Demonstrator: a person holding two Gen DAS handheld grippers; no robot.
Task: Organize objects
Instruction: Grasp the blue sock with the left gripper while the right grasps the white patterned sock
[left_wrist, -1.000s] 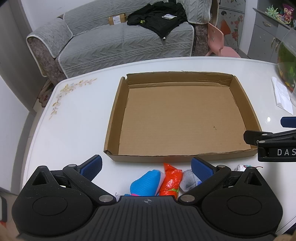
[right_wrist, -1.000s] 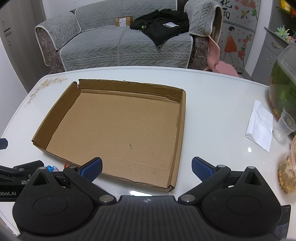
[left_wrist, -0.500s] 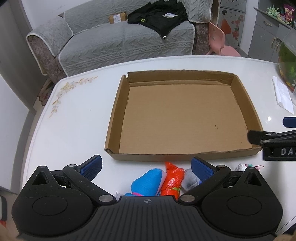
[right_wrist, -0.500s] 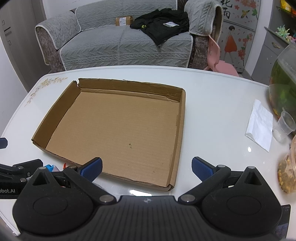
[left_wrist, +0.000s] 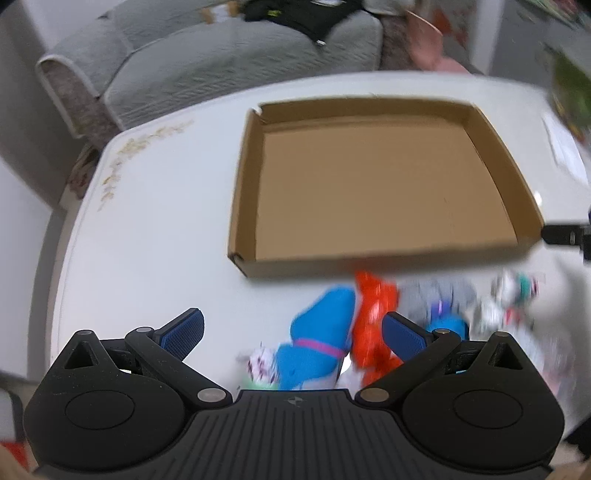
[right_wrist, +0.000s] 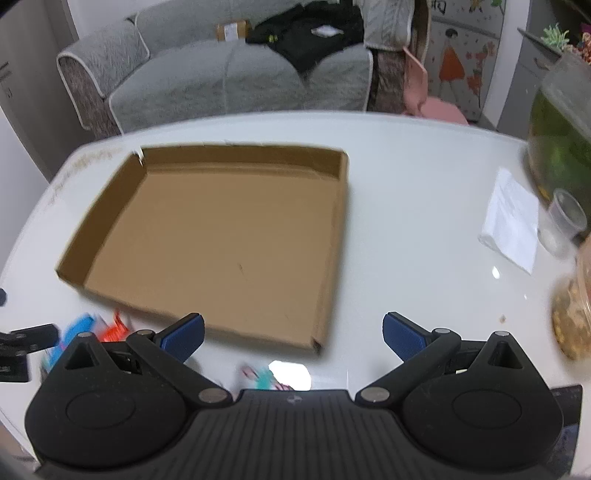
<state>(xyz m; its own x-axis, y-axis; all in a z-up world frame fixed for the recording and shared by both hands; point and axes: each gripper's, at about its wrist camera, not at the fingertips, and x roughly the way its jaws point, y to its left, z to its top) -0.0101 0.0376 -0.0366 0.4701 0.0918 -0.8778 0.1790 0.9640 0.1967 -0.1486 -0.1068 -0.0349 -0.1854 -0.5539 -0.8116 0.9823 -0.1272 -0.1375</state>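
An empty shallow cardboard tray (left_wrist: 243, 206) (right_wrist: 328, 258) lies on the white table. In front of its near wall lies a blurred pile of small items: a blue sock (left_wrist: 317, 343), an orange-red packet (left_wrist: 373, 317), a grey sock (left_wrist: 436, 295) and small white and teal pieces (left_wrist: 513, 295). My left gripper (left_wrist: 293, 334) is open above the blue sock and holds nothing. My right gripper (right_wrist: 291, 332) is open and empty over the tray's near right corner. The blue and red items show at the left of the right wrist view (right_wrist: 96, 328).
A white folded paper (right_wrist: 511, 229), a clear plastic cup (right_wrist: 565, 221), a fish tank (right_wrist: 561, 140) and a bag of snacks (right_wrist: 572, 317) stand at the table's right. A grey sofa (left_wrist: 229, 62) is behind the table.
Both grippers have pulled back and up fast, so the frames blur. More of the pile shows in the left wrist view. The right gripper has slid toward the right edge there.
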